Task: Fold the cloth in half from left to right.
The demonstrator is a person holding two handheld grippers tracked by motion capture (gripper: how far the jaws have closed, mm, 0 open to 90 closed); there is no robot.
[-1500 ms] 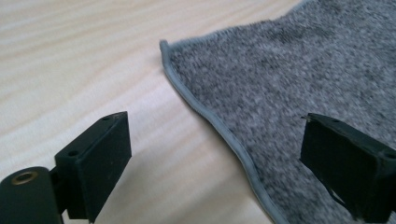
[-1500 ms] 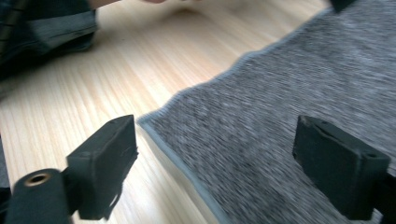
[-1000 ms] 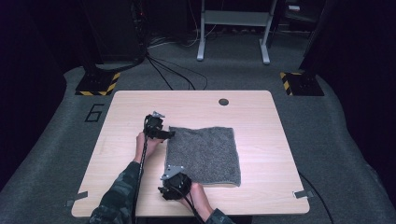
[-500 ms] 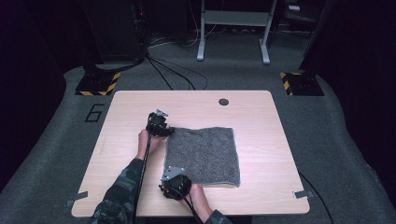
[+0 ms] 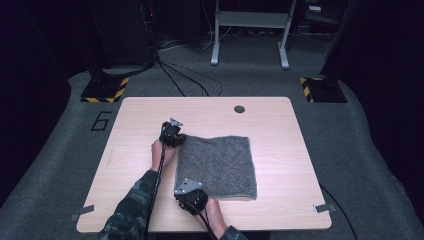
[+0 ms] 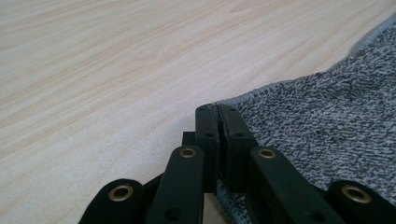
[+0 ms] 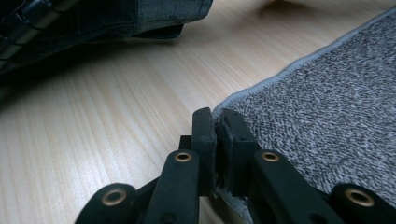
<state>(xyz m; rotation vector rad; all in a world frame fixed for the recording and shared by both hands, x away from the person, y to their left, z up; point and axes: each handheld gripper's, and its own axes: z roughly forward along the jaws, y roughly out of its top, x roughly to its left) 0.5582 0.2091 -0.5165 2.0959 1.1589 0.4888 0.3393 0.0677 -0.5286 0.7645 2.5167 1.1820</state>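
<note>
Two tools are at work on one grey towel (image 5: 217, 165) that lies flat on the light wooden bench (image 5: 285, 130), a little right of the middle of the high view. Nearest, at the bottom centre of that view, the right tool (image 5: 189, 196) sits at the towel's near left corner, with a hand (image 5: 216, 214) behind it. In the right gripper view its two black jaws stand together, clamped on the hemmed corner of the towel (image 7: 327, 107), which spreads to the right side of the frame; a dark sleeve (image 7: 116, 18) crosses the upper left. Farther up in the high view, left of centre, the left tool (image 5: 172, 134) is at the towel's far left corner, held by the other hand (image 5: 161, 152) with a camouflage-patterned sleeve (image 5: 132, 205) behind it. In the left gripper view its jaws are also closed on the towel's edge (image 6: 322, 116), with bare wood (image 6: 93, 70) to the left. Beyond the towel, near the far edge of the bench, there is a small dark round spot (image 5: 239, 109). Past the bench, on the grey floor (image 5: 380, 145), two black bases with yellow stripes stand at upper left (image 5: 104, 90) and upper right (image 5: 322, 90), and cables (image 5: 185, 77) run between them.
</note>
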